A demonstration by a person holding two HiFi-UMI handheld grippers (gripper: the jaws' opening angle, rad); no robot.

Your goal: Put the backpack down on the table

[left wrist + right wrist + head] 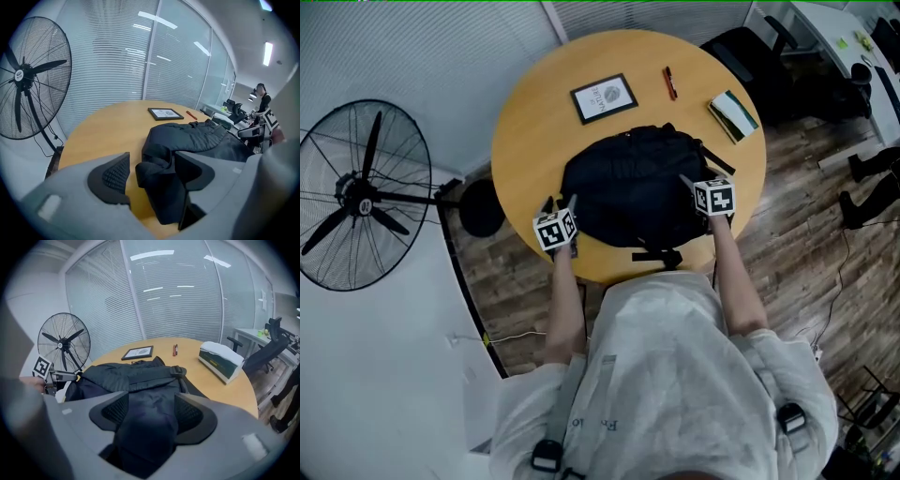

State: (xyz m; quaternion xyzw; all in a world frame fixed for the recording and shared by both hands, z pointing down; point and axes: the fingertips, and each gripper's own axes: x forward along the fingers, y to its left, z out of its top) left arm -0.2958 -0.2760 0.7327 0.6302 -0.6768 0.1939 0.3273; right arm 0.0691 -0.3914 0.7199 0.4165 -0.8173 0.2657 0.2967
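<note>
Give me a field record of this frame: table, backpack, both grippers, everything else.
surface: round wooden table
target: black backpack, lying flat on the table, toward the person's edge
left: left gripper at the backpack's left side; jaws apart, backpack fold between them, clear gap beside one pad
right: right gripper at the backpack's right side; jaws wide, backpack fabric fills the gap; whether the pads press is unclear
also on table: framed picture, red pen, green-and-white box
on floor: floor fan
</note>
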